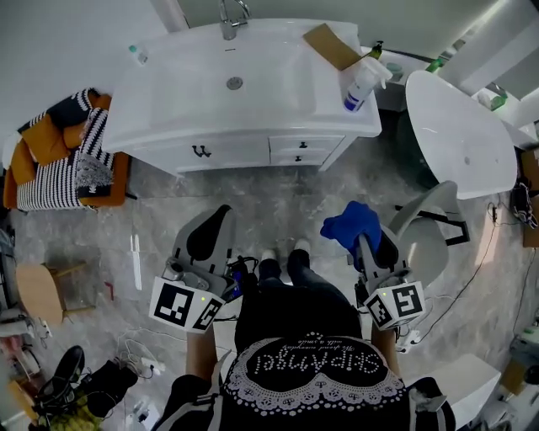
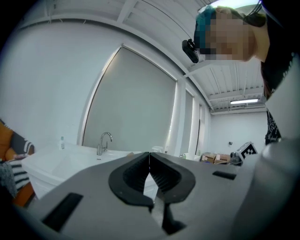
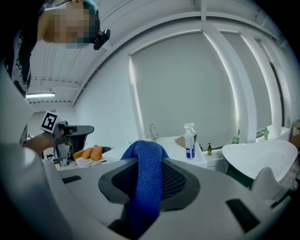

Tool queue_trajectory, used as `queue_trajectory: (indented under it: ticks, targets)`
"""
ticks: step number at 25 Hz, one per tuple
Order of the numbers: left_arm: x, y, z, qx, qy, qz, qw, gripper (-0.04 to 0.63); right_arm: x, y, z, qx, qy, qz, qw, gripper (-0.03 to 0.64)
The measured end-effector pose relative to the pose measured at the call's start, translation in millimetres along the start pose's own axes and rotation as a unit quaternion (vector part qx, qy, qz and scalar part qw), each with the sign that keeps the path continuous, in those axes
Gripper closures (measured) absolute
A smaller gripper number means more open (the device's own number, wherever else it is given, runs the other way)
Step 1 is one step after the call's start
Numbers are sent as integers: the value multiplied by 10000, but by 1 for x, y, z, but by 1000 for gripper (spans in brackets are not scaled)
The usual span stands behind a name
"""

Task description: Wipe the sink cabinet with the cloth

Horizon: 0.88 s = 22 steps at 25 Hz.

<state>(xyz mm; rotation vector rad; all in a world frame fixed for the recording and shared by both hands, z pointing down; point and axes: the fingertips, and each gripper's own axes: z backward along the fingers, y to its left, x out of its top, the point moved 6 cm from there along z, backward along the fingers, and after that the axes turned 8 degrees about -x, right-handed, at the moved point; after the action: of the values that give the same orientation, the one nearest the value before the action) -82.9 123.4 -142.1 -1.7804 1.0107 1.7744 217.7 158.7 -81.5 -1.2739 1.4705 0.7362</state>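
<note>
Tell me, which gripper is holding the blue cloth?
The right gripper: its fingers pinch the blue cloth. The left gripper is shut with nothing in it.

White script across your dark top (image 1: 312, 370), upside down and too ornate to read, only square patterns on your left marker cube (image 1: 185, 307) and right marker cube (image 1: 396, 305), far spray bottle (image 1: 360, 84) label illegible.

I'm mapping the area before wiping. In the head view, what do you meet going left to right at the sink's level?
Striped cushions → small bottle → tap → spray bottle → white tub.
</note>
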Motion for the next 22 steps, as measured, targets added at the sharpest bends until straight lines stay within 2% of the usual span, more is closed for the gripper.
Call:
queue_trajectory:
  ticks: [3, 6, 10, 13, 15, 19, 22]
  targets:
    - [8, 9, 1, 209, 30, -629, 9978, 591, 1, -12, -1, 56, -40, -2, 10000, 505]
    - [10, 21, 10, 593, 150, -1125, 9918, 591, -1, -26, -2, 121, -22, 27, 9999, 505]
    - [9, 35, 19, 939, 269, -1298, 9867, 591, -3, -43, -6, 207, -31, 79, 9998, 505]
    - [11, 37, 17, 1020, 315, -1407, 9843, 591, -4, -56, -9, 238, -21, 134, 9996, 505]
    - [15, 35, 10, 896, 396, -1675, 9810, 591, -3, -64, -12, 245, -23, 163, 9996, 505]
    - [24, 28, -6, 394, 554, -2290, 9711, 591, -2, -72, -14, 236, -39, 174, 9996, 505]
    - [21, 22, -11, -100, 1237, -2850, 9505, 591, -1, -74, -14, 240, -23, 162, 9996, 505]
